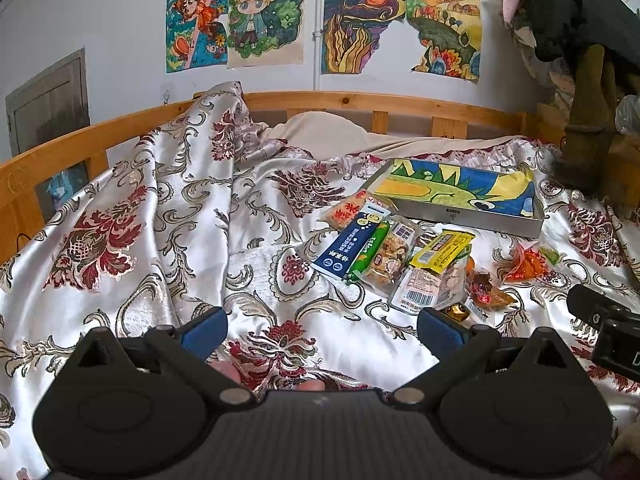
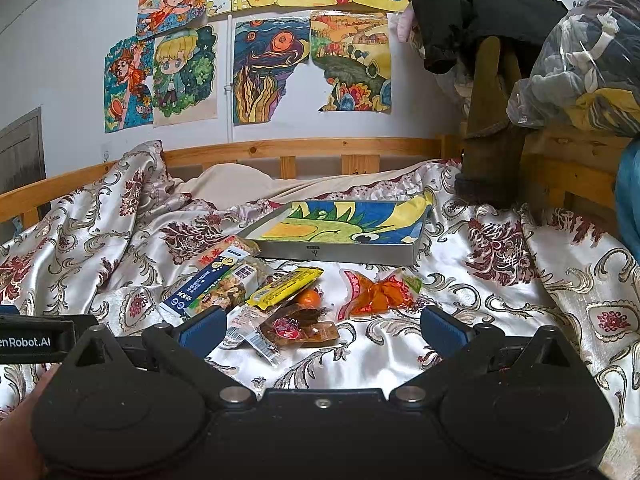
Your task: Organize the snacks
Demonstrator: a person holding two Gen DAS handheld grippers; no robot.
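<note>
Ahead of the left gripper (image 1: 322, 330), whose blue-padded fingers stand wide apart over the patterned satin bedspread (image 1: 160, 216) with nothing between them, the snacks lie in a loose heap up and to its right. Nearest its right finger sits a clear packet with a barcode label (image 1: 418, 292); beyond that lie a yellow wrapped bar (image 1: 444, 250), a clear bag of mixed nuts (image 1: 392, 254), a green stick pack (image 1: 370, 250) and a long blue sachet (image 1: 352, 236) printed with white Chinese characters that are too small to read with certainty. An orange-lettered rice-cracker pack (image 1: 346, 210) lies furthest back, close to the shallow grey tray (image 1: 480, 216), whose floor is lined with a crayon drawing in blue, yellow and green. A red-orange pouch (image 1: 528, 262) lies apart, to the right of the heap.

From the right wrist camera, the right gripper (image 2: 323, 330) is likewise spread wide and empty, low above the bedspread. A brown sauce-coloured packet (image 2: 300, 328) lies between its fingers and just ahead, and the red-orange pouch (image 2: 376, 292) sits a little further on, with the tray (image 2: 340, 254) behind. At the left edge, the other gripper's black body shows white lettering reading "enRobot.AI". Children's drawings (image 2: 184, 76) hang on the wall above the wooden bed rail (image 2: 280, 148).
</note>
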